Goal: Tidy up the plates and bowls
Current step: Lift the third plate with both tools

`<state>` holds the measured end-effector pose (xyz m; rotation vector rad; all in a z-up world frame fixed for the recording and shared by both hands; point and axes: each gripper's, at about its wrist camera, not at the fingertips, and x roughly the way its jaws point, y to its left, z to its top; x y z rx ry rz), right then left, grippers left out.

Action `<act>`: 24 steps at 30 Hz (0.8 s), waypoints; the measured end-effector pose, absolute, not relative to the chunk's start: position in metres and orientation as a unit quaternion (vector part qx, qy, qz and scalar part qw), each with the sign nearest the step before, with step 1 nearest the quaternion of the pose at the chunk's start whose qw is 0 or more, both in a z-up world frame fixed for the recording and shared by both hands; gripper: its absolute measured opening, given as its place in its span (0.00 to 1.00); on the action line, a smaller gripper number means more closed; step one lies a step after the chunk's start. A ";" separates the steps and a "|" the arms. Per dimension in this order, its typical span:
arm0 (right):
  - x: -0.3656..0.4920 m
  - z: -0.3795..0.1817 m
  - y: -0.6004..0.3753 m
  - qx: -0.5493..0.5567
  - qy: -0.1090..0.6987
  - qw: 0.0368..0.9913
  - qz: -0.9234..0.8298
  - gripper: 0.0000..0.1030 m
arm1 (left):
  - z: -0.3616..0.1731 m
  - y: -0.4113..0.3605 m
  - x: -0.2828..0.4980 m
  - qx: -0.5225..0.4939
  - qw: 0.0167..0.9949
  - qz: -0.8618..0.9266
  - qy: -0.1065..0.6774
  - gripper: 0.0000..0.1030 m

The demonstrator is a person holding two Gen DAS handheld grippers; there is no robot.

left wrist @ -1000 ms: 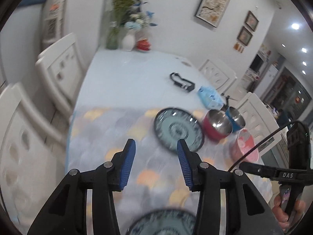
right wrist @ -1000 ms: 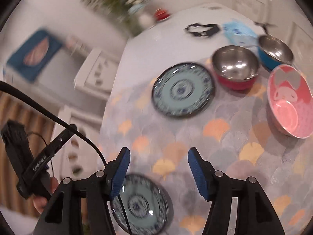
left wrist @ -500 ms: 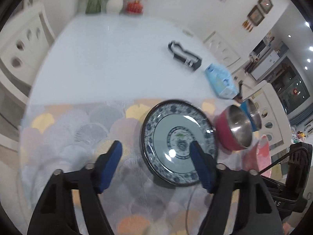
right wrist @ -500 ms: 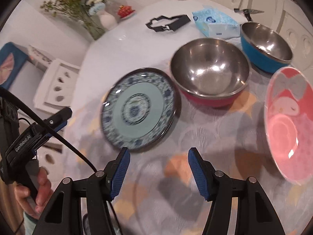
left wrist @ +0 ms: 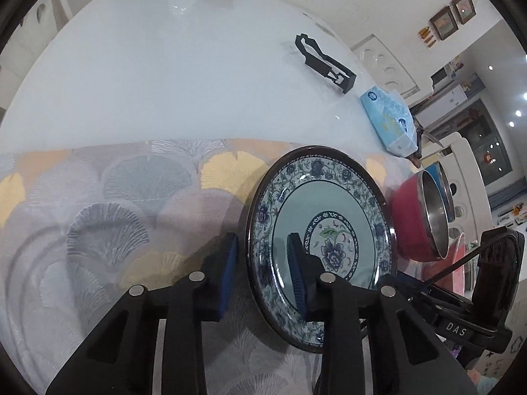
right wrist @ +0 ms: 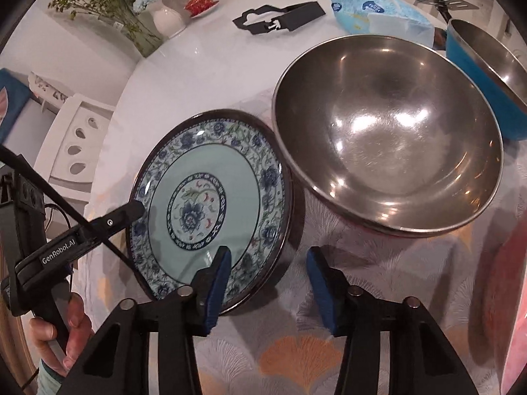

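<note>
The left gripper [left wrist: 262, 271] is closing with the near-left rim of the blue-patterned plate [left wrist: 332, 210] between its blue pads: one pad sits outside the rim, the other over the plate's face. Whether the pads already press on the rim I cannot tell, as a thin gap seems to show on the outer side. The right gripper [right wrist: 268, 283] is closing too, straddling the plate's opposite edge (its left pad over the floral border, its right pad above the bare cloth), with no contact visible. Both claws angle steeply down at the patterned tablecloth [left wrist: 131, 197].

Just beyond the right gripper, the steel bowl with the red outside [right wrist: 388, 144] sits right beside the plate. Off that gripper's right side, a pink bowl [right wrist: 513, 296] is cut by the frame edge. Further out stands a blue bowl [right wrist: 484, 65], then a tissue pack [right wrist: 372, 10] and a black bracket [right wrist: 280, 19] on the white table [left wrist: 164, 65]. Farthest, a flower vase [right wrist: 168, 19] stands at the table's far end.
</note>
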<state>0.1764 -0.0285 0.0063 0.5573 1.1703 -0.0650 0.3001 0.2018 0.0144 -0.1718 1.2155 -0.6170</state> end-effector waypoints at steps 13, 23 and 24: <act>0.186 0.010 -0.008 0.197 0.543 0.816 -0.022 0.30 | 0.014 0.196 0.305 -0.085 0.777 -0.296 0.549 0.24; 0.157 0.061 0.016 0.126 0.509 0.851 0.039 0.29 | 0.073 0.223 0.270 -0.098 0.807 -0.295 0.502 0.24; 0.154 0.067 0.017 0.129 0.504 0.853 0.043 0.29 | 0.085 0.227 0.263 -0.099 0.813 -0.295 0.493 0.24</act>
